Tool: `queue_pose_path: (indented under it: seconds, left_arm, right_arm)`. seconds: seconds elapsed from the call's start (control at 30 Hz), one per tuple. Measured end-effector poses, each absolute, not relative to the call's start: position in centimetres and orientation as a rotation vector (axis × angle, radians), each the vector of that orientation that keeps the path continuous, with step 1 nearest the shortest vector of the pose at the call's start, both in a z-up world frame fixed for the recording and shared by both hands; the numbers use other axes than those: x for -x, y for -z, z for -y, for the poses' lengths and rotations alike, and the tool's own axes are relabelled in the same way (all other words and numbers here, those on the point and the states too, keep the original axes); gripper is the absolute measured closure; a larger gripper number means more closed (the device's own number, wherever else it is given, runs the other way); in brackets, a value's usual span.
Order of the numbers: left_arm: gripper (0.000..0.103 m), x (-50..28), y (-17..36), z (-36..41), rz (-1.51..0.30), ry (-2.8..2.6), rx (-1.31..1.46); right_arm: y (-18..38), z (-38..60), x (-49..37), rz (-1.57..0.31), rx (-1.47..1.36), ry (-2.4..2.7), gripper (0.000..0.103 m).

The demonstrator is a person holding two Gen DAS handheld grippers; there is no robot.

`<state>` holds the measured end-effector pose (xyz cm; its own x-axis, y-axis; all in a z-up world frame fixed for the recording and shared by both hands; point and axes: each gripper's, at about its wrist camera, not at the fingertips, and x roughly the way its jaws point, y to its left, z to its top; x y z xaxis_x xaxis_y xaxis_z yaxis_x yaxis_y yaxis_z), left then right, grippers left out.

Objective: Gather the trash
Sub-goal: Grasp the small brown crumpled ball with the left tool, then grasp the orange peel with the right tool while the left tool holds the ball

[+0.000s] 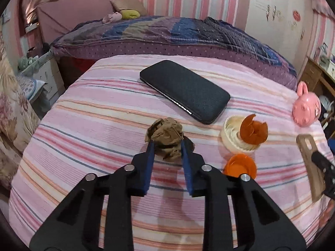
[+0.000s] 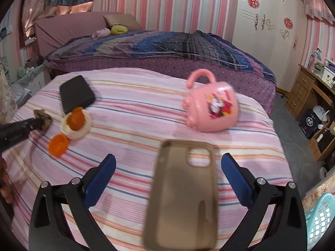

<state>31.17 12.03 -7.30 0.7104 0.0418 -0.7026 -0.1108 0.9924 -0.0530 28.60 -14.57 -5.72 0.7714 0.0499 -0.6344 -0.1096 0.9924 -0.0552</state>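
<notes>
A crumpled brown paper ball [image 1: 166,135] lies on the pink striped bedspread [image 1: 94,125]. My left gripper [image 1: 167,144] has its blue pads [image 1: 151,150] pressed against both sides of the ball. The right wrist view shows the same grip at the far left, on the paper ball [image 2: 44,118]. My right gripper [image 2: 168,164] stands wide open over a tan translucent phone case [image 2: 184,192]. The case lies between the fingers, and neither pad touches it.
Right of the ball are a cream lid holding a broken orange piece [image 1: 240,135] and an orange cap [image 1: 239,166]. A black case [image 1: 184,90] lies behind, a pink mug [image 2: 211,110] on its side to the right. A turquoise basket [image 2: 320,215] stands beside the bed.
</notes>
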Motion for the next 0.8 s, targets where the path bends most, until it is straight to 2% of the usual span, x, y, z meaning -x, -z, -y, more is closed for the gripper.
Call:
queue_pose_path:
  seconds: [0.27,0.33,0.4,0.47,0.53,0.6,0.67,0.7,0.8]
  left_arm:
    - [0.083,-30.1,6.6,-15.9,-0.777,-0.127,0.140]
    - [0.083,-29.7,6.4,-17.5,-0.774,-0.146,0.179]
    - [0.083,-29.6,6.4,-18.5,-0.774,-0.167,0.193]
    - [0.083,-29.5,6.5,-19.1,-0.777,-0.179,0.204]
    - [0.083,-29.5,6.6,-19.5,-0.779,-0.181,0.221]
    - [0.083,-29.6,6.7,-19.6,-0.780,-0.180,0.225]
    - [0.083,-29.7,6.8,-19.6,-0.782,-0.181,0.221]
    - [0.083,-29.8,6.8,-19.7,-0.784,-0.182,0.220]
    - [0.083,-29.9,7.0,-19.7,-0.791,-0.181,0.226]
  right_arm:
    - [5.2,8.9,-31.0,-0.655,0.111,-0.193,0.006]
    - [5.2,7.3,-31.5,-0.650,0.142,-0.210,0.009]
    - [5.5,5.5,-32.3,-0.665,0.169,-0.243,0.019]
    - [5.9,4.3,-33.0,-0.678,0.183,-0.264,0.023]
    - [6.4,3.1,-33.7,-0.712,0.205,-0.285,0.035]
    - [6.4,2.5,-33.8,-0.724,0.204,-0.312,0.058]
    - [6.3,2.3,-33.6,-0.715,0.215,-0.321,0.067]
    - [6.1,2.3,-33.4,-0.702,0.227,-0.321,0.076]
    - [6.1,2.2,-32.7,-0.680,0.241,-0.318,0.081]
